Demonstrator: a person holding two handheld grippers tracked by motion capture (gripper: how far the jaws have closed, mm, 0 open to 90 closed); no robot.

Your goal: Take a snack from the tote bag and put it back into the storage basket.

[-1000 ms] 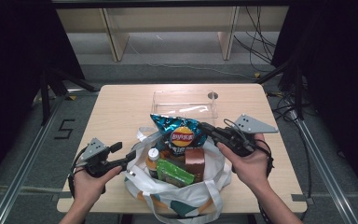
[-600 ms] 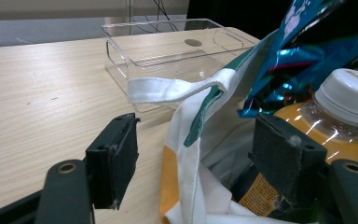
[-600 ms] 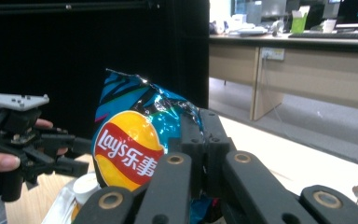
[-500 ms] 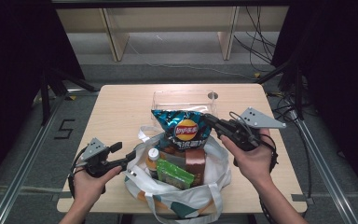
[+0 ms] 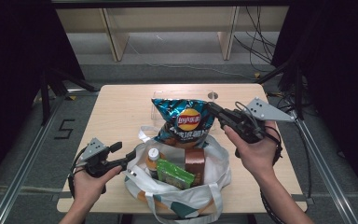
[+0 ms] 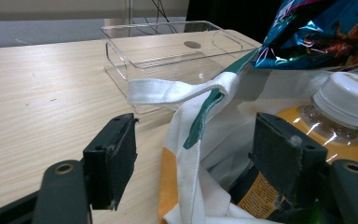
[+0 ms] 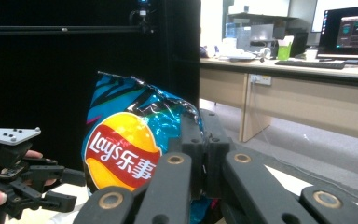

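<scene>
A blue Lay's chip bag hangs above the white tote bag, and my right gripper is shut on its right edge. Inside the tote stand an orange bottle with a white cap, a green packet and a brown box. My left gripper is open at the tote's left side. The tote's rim lies between its jaws, and the pads do not press on it.
A clear plastic tray sits on the wooden table behind the tote, partly hidden by the chip bag. The tote's strap drapes toward the tray. Bare tabletop lies to the left and far right.
My right gripper has lifted the chip bag up and away from the tote's contents. The left gripper has stayed where it was.
</scene>
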